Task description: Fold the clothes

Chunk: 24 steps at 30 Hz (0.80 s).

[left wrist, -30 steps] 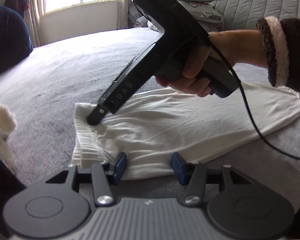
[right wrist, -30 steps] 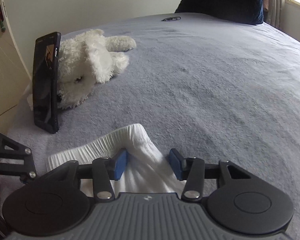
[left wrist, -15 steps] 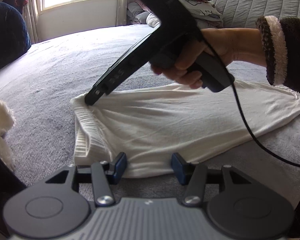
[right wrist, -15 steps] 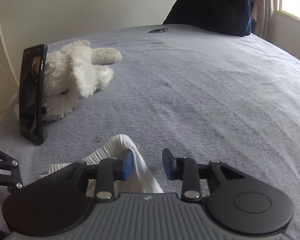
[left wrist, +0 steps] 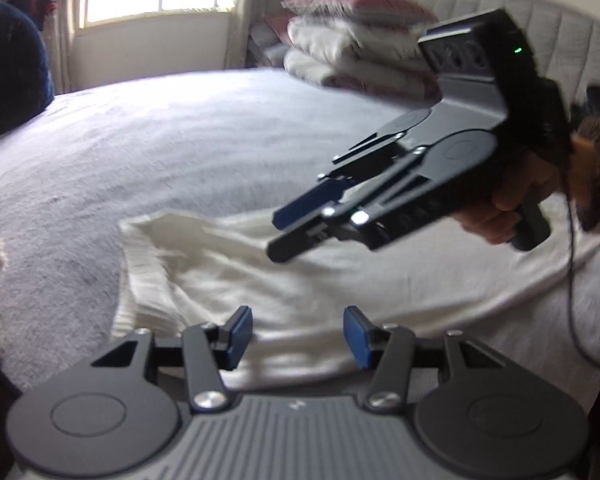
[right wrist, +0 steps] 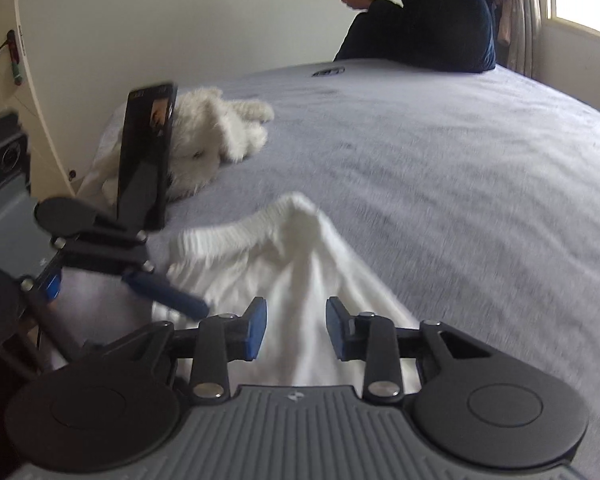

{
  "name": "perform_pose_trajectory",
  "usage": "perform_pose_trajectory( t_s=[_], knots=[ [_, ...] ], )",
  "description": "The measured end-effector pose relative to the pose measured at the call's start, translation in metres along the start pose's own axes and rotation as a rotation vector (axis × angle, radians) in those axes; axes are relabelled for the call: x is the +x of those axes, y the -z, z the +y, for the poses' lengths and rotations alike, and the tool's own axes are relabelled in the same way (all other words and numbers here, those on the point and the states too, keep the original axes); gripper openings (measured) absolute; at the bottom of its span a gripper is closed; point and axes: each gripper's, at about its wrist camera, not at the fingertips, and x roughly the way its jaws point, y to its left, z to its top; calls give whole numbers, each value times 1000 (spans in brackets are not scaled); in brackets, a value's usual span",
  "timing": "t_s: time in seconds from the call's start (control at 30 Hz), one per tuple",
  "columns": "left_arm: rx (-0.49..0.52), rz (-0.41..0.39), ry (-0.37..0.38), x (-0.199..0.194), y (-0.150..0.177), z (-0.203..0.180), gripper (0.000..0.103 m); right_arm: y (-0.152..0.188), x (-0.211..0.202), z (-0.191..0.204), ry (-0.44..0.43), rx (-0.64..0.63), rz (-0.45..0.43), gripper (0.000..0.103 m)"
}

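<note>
A white garment (left wrist: 300, 280) lies spread on the grey bed, its ribbed waistband (left wrist: 140, 272) at the left. It also shows in the right wrist view (right wrist: 292, 264), with the waistband corner bunched up. My left gripper (left wrist: 298, 338) is open and empty, low at the garment's near edge. It shows in the right wrist view too (right wrist: 128, 284). My right gripper (right wrist: 296, 330) is open and empty, raised above the garment. In the left wrist view it (left wrist: 284, 228) hovers over the cloth, held by a hand.
A white plush dog (right wrist: 216, 140) lies at the bed's far left beside a black phone on a stand (right wrist: 148, 156). A person in dark blue (right wrist: 424, 20) sits at the far edge. Pillows (left wrist: 352, 52) are stacked by the headboard. A black cable (left wrist: 572, 280) trails over the garment.
My right gripper has let go of the waistband corner, lifted and pulled back from it. The corner has dropped onto the bed. My left gripper has barely moved.
</note>
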Motion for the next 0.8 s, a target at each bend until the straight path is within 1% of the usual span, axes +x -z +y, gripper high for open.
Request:
perform_pose_trajectory(
  t_s=[0.1, 0.2, 0.37, 0.43, 0.5, 0.57, 0.67, 0.8],
  knots=[
    [34, 20, -16, 2, 0, -6, 52, 10, 10, -2, 13, -2, 5, 35],
    [34, 25, -15, 3, 1, -6, 52, 1, 17, -16, 36, 54, -12, 35],
    [23, 29, -7, 4, 2, -4, 52, -13, 31, -37, 77, 116, -13, 33],
    [28, 31, -5, 5, 1, -3, 52, -18, 31, -40, 116, 127, -16, 35],
    [28, 33, 1, 4, -1, -2, 52, -18, 25, -40, 131, 135, -28, 35],
    [4, 30, 17, 2, -4, 2, 52, -15, 15, -39, 135, 141, -42, 35],
    [-24, 1, 34, 0, -8, 5, 52, -3, -4, -34, 141, 133, -49, 35],
    [-9, -16, 52, 3, -13, -5, 52, 18, -30, -26, 149, 137, -57, 36]
  ],
)
